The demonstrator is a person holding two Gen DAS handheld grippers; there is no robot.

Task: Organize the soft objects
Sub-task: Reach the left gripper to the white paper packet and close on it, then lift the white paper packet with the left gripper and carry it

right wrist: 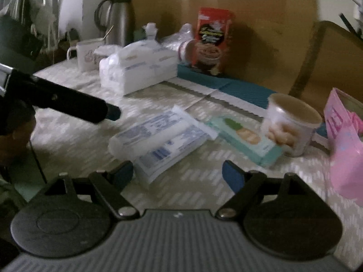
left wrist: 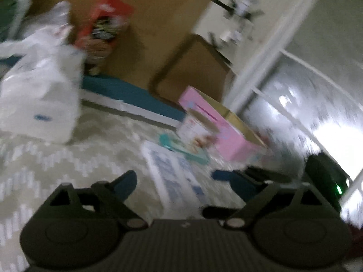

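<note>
Blue-tipped fingers of the right gripper (right wrist: 178, 173) stand wide apart with nothing between them, low over a surface (right wrist: 68, 149) covered in a pale patterned cloth. Just ahead of them lies the nearest soft thing, a flat white pack with blue print (right wrist: 158, 138), lying slantwise on the cloth, its near corner close to the left finger. Beside it on the right lies a mint-green wipes pack (right wrist: 247, 139), one end just beside a white tub printed with snacks (right wrist: 288, 124). A pink box (right wrist: 342, 140) stands at the right edge.

The left gripper (left wrist: 179, 179) is likewise spread wide and empty; its own view is badly smeared, but the same flat white pack (left wrist: 174, 174) shows between its fingers, farther off on the cloth.

Farther back sits a bulky white wrapped bundle (right wrist: 138, 68), puffy and crinkled, resting on the cloth in front of a teal strip (right wrist: 224, 86). On that strip stands a red snack bag (right wrist: 213, 38) against a brown cardboard backing.

Only the right wrist view shows a white mug (right wrist: 87, 54), a steel jug (right wrist: 119, 20) and the left gripper reaching in as a dark bar (right wrist: 68, 104). Only the left wrist view shows a bright window (left wrist: 306, 104) and the open top of the pink box (left wrist: 224, 124).
</note>
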